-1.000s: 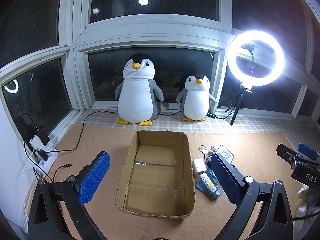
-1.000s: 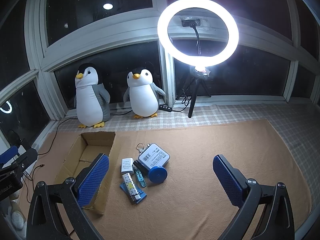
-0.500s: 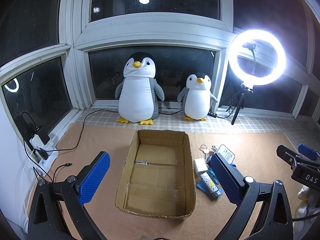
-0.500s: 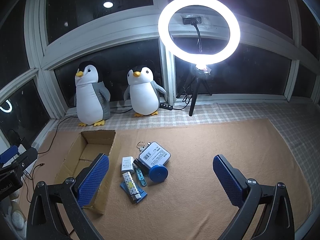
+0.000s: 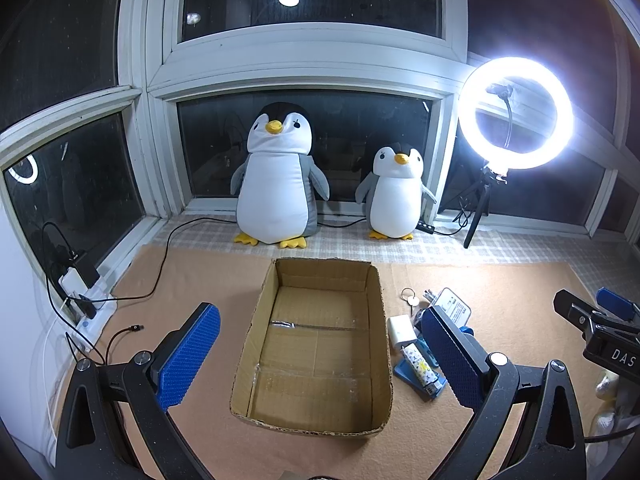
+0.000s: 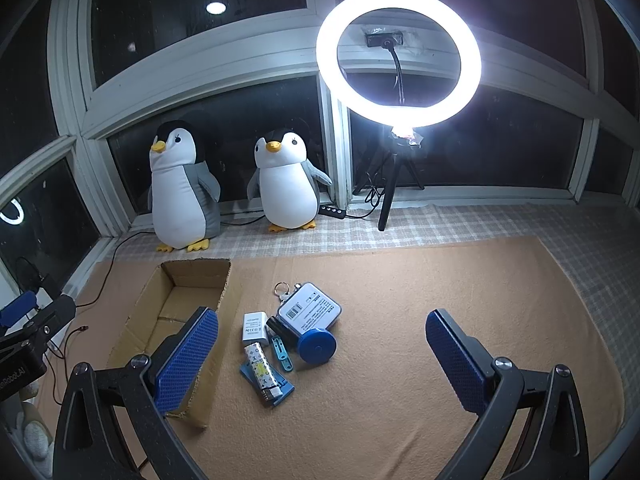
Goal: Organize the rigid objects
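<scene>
My left gripper (image 5: pixel 320 356) hangs with fingers spread wide over the empty cardboard box (image 5: pixel 316 344) on the orange mat (image 6: pixel 440 300). My right gripper (image 6: pixel 322 360), fingers equally wide and holding nothing, hovers above the small items just right of the box: white charger (image 6: pixel 254 326), blue disc (image 6: pixel 317 348), patterned lighter (image 6: pixel 262 372).

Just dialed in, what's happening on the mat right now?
Nothing is picked up yet. Both grippers hang open and empty above the mat: the left hand-held gripper faces the empty cardboard box, the right hand-held gripper faces the small items beside it. Lying there are a white charger, a patterned lighter, a power bank, a blue round case and keys.
</scene>
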Available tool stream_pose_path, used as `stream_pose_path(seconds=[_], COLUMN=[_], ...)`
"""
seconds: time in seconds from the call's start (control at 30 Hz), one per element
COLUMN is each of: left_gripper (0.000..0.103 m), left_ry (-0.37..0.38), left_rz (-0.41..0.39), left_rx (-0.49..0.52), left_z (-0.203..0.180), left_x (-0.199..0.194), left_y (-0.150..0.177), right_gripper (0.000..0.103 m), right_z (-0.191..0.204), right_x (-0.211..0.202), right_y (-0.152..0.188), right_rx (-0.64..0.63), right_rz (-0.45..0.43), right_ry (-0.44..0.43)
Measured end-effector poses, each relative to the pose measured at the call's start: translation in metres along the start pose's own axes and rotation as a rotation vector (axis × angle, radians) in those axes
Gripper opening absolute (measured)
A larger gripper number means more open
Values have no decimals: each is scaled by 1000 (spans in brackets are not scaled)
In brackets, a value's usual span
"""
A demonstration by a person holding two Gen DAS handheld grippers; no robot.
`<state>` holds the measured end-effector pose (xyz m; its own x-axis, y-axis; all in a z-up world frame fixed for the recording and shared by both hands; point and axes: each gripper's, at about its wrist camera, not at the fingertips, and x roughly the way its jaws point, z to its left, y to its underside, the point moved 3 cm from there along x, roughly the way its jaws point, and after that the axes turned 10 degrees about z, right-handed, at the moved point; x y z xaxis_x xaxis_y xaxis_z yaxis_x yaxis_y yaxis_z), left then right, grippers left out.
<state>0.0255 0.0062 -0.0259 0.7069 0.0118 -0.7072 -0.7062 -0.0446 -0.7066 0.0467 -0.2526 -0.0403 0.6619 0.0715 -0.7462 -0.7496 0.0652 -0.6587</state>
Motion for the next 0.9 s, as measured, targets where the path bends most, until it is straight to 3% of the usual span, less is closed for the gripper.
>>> stream_pose_path(seconds=[0.9], left_gripper=[102], left_ry=[-4], left_rz=[9], left_rx=[0], left_z=[3], left_x=[2], left_y=[2], right_gripper=[102], right_z=[1], right_x=[3], right_y=[4], right_rx=[0], right_rz=[8], right_ry=[-1])
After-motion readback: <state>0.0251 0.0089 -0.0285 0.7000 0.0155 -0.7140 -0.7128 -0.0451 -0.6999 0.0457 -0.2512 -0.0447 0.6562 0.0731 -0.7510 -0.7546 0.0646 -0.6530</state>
